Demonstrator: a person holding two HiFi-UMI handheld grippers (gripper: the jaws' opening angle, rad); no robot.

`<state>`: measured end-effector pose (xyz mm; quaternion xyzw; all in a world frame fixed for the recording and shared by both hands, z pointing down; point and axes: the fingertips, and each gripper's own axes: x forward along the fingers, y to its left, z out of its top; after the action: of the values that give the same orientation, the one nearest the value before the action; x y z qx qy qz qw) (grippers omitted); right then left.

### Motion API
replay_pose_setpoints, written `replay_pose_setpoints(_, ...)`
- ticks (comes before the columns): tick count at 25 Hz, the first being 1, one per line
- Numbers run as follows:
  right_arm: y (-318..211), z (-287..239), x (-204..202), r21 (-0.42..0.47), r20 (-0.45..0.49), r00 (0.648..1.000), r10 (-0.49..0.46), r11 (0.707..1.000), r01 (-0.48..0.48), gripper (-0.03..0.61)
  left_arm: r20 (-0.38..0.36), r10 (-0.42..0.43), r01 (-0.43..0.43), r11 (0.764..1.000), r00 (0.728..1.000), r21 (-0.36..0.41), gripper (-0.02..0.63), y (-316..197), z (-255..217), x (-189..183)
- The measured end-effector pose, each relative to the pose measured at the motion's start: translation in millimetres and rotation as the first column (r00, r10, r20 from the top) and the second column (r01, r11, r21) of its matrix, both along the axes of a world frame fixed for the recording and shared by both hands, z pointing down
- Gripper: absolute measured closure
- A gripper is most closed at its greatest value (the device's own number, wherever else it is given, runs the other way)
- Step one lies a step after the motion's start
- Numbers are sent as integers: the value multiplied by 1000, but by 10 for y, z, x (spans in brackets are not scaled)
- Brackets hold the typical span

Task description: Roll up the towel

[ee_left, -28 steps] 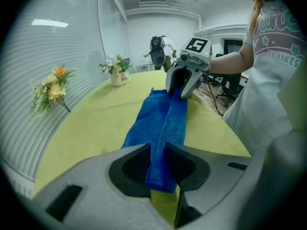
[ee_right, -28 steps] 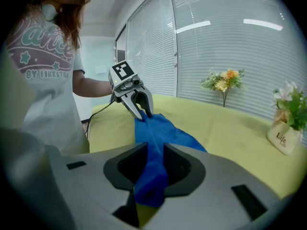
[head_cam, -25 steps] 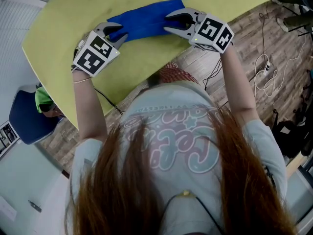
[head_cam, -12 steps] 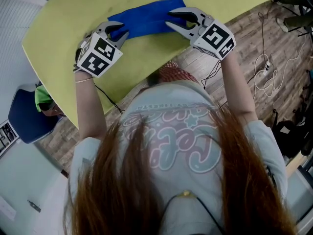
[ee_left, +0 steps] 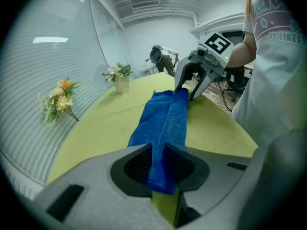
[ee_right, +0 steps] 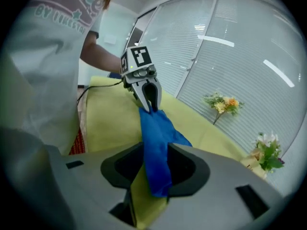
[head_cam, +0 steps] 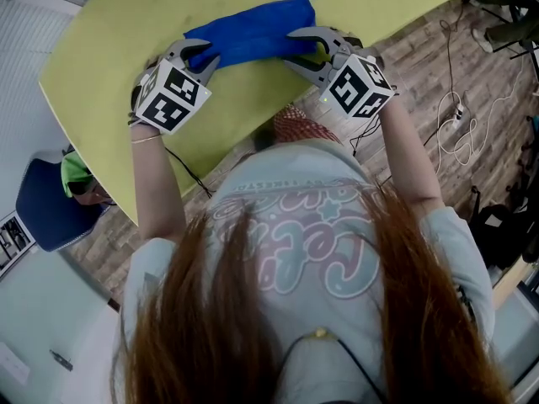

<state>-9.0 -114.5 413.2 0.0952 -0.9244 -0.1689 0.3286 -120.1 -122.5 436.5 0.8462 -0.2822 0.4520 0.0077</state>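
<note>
A blue towel (head_cam: 253,32), folded into a long strip, lies across the yellow-green table (head_cam: 109,49). My left gripper (head_cam: 202,55) is shut on its left end; in the left gripper view the towel (ee_left: 165,114) runs out from between the pads (ee_left: 144,164) toward my right gripper (ee_left: 189,87). My right gripper (head_cam: 289,45) is at the towel's right end. Its jaws have just been opening, and the towel (ee_right: 156,143) hangs loosely between them with bare table showing beside it. The left gripper (ee_right: 149,104) shows at the strip's far end.
A blue chair (head_cam: 42,204) stands left of the table. Cables (head_cam: 459,133) lie on the wooden floor at the right. A red woven thing (head_cam: 295,126) shows under the table's near edge. Flowers (ee_left: 62,97) and a vase (ee_left: 120,78) stand on the table's far side.
My right gripper has rolled, its marker cube now faces up more, and its jaws stand wider around the towel's end. The left gripper has kept still on its end.
</note>
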Motion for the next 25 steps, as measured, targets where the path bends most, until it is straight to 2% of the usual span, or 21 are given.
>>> replay_pose_setpoints(5,-33,193,15,50,-77,997,29,998,-25,419,-7,-9,10,1000,1000,15,531,2,1,-22)
replay_pose_setpoints(7,-58,231,12,62,-81,996,37,998,-32,426,-22,-21,22,1000,1000,19,531,7,-10,-44)
replay_pose_setpoints(12,-68,224,46,16,-36,997,62,998,-61,447,-128,-73,80,995,989,55,525,111,-171,-64)
replay_pose_setpoints(16,-73,217,43,3,-16,997,75,997,-75,456,-192,-68,92,988,979,120,518,241,-394,-16)
replay_pose_setpoints(18,-75,225,37,-1,-16,997,77,997,-77,457,-153,-26,47,989,988,139,518,290,-378,48)
replay_pose_setpoints(21,-77,243,21,-12,-29,997,71,997,-72,459,-24,36,-33,993,999,114,517,320,-138,101)
replay_pose_setpoints(25,-88,248,6,-38,-34,998,61,997,-62,460,18,52,-54,996,998,70,491,277,43,136)
